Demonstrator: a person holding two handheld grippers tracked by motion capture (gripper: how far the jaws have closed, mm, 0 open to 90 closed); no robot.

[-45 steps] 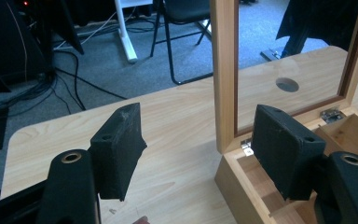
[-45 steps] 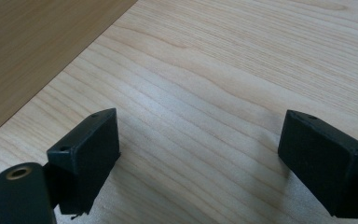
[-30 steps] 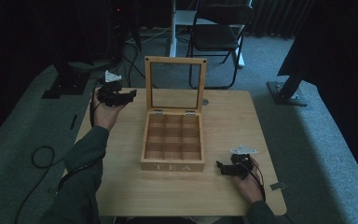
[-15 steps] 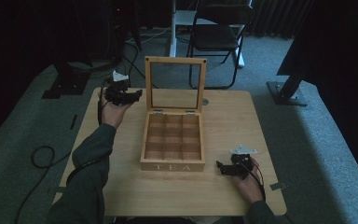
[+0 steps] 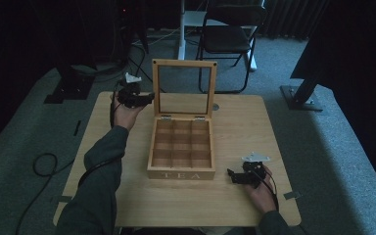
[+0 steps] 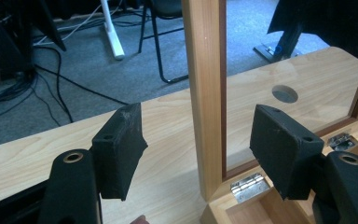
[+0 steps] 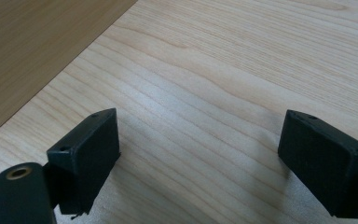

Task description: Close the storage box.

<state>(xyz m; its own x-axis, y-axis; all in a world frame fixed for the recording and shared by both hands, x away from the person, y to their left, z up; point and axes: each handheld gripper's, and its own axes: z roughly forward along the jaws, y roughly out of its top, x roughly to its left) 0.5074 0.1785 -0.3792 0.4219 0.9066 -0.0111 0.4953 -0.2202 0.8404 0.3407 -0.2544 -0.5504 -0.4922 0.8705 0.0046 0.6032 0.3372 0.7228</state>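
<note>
Matte black rubber pads tip the left gripper [image 6: 196, 158], jaws spread and lately narrowing a little, with the pale wooden upright of the glass-paned box lid [image 6: 208, 93] standing between them, untouched by either pad. In the high view this left gripper [image 5: 144, 99] sits upper left of centre, just beside the lid's edge. Below it the square light-wood tea box [image 5: 181, 147], split into nine compartments, stands at mid-frame on the grained blond wooden table [image 5: 235, 122]. At lower right, the right gripper [image 5: 233, 175] rests with jaws spread, nothing between them.
</note>
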